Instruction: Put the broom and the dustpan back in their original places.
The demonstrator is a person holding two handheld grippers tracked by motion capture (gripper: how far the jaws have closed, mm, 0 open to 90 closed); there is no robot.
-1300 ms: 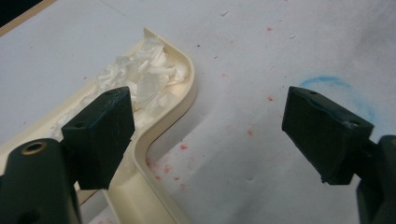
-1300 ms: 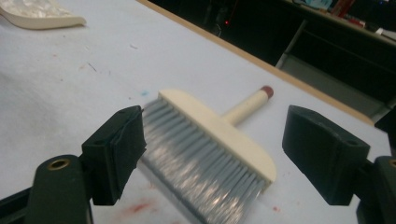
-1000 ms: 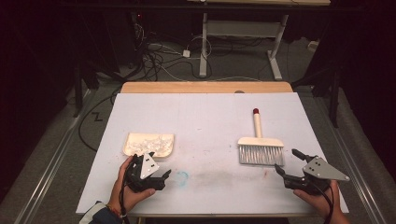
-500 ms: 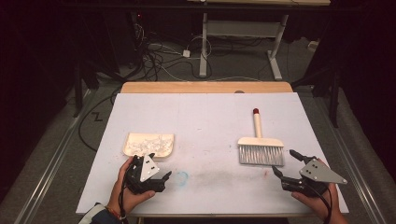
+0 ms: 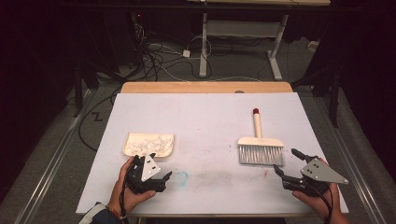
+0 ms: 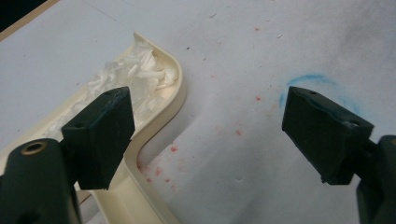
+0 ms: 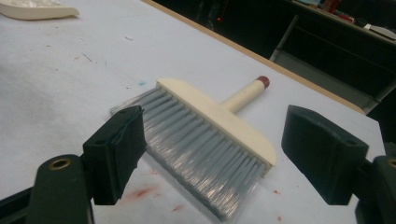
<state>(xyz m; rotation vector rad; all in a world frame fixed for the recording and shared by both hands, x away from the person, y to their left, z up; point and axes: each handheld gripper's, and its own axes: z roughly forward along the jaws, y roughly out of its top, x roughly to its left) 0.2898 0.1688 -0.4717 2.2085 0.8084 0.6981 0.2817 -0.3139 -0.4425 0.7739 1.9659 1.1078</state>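
Left gripper (image 5: pixel 152 175) low at the near-left edge of the white table (image 5: pixel 205 116), jaws spread wide and grasping nothing, just near of the cream dustpan (image 5: pixel 149 144). Dustpan lying flat on the left half of the table, heaped with white shredded scraps (image 6: pixel 135 74); in the left gripper view its rounded corner sits beside the left jaw, with bare table between the two jaws. Faint blue ring mark (image 6: pixel 317 86) on the surface by the right jaw, red specks scattered around. Right gripper (image 5: pixel 287 165) at the near-right edge, jaws likewise released and empty, pointed toward the hand brush (image 5: pixel 259 147). Brush resting flat on the right half, grey bristles (image 7: pixel 196 144) toward the near side, cream handle with red tip (image 7: pixel 263 81) pointing far. Bristles between the open jaws in the right gripper view, apparently not touched.
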